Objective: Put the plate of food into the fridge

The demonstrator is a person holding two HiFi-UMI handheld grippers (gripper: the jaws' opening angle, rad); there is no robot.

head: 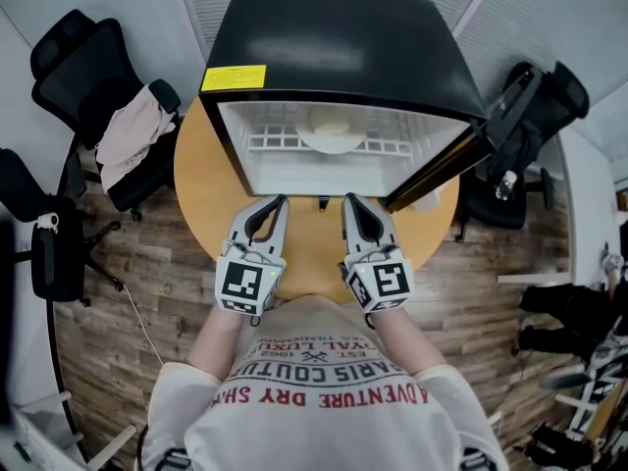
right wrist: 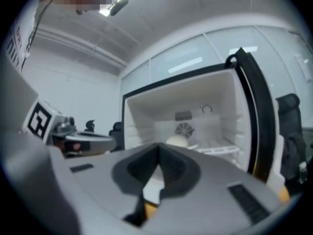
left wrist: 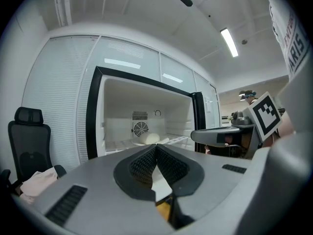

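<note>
A black mini fridge stands open on a round wooden table. A white plate with a pale mound of food rests on the wire shelf inside. The left gripper view shows the food in front of the back-wall fan. It also shows in the right gripper view. My left gripper and right gripper hover side by side over the table, just in front of the fridge opening. Both are shut with nothing between the pads. My left gripper and right gripper point into the fridge.
The fridge door hangs open to the right. A black office chair with a pale cloth draped on it stands to the left of the table, and another chair stands to the right. The floor is wooden.
</note>
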